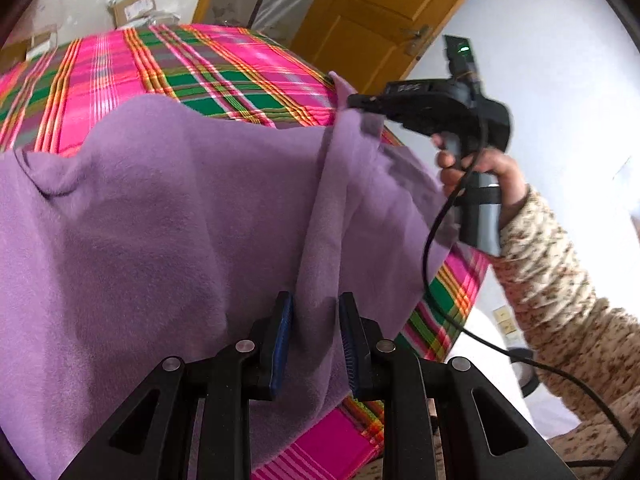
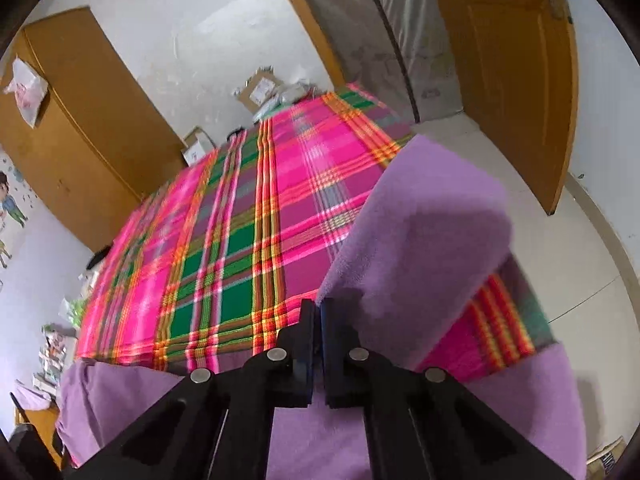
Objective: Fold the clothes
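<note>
The fold looks barely begun: the right hand-held gripper (image 2: 318, 312) pinches the purple garment's (image 1: 140, 220) lifted edge over the plaid-covered bed (image 2: 224, 220), while the left hand-held gripper (image 1: 316, 312) clamps a thick fold.

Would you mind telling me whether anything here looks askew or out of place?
Nothing damaged. The purple garment lies rumpled, hanging off the plaid bed's near edge; the right gripper pinches one lifted corner, and a fold passes between the left gripper's fingers.
</note>
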`<action>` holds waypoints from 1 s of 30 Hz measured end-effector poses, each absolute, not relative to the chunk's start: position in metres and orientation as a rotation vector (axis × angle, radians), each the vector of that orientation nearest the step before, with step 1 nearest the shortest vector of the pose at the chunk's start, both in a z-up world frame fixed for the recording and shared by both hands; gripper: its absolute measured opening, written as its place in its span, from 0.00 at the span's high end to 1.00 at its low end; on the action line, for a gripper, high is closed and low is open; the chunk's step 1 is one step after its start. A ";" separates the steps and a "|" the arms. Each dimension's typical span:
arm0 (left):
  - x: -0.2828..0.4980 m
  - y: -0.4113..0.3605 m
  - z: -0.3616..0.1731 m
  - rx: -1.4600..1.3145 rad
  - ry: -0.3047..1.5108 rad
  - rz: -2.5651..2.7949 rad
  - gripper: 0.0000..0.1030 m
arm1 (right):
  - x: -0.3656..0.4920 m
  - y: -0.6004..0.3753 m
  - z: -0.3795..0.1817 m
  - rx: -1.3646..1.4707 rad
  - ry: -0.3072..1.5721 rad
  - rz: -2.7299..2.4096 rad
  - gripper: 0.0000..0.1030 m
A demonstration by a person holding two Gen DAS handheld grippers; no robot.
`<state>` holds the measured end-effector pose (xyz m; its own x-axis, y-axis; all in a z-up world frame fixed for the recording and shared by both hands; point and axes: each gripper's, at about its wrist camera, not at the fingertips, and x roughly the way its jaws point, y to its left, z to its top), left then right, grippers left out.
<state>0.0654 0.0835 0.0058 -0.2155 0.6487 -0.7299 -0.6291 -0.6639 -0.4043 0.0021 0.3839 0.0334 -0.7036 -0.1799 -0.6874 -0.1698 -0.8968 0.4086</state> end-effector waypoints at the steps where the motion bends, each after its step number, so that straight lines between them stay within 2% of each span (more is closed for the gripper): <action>1: 0.066 0.085 0.006 -1.188 -0.011 1.970 0.76 | 0.008 0.386 0.037 1.186 -0.722 -2.817 0.97; 11: 0.076 0.095 0.010 -1.169 0.091 2.040 0.76 | 0.089 0.407 0.058 0.991 -0.806 -2.933 0.97; 30: 0.093 0.115 0.014 -1.120 0.224 2.059 0.76 | 0.153 0.431 0.020 0.967 -1.007 -2.961 0.97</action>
<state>0.0926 0.1152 0.0139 -0.3197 0.5422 -0.7771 -0.6966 -0.6904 -0.1951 0.1534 0.4308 0.0201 -0.8174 -0.0618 -0.5728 -0.3000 -0.8030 0.5149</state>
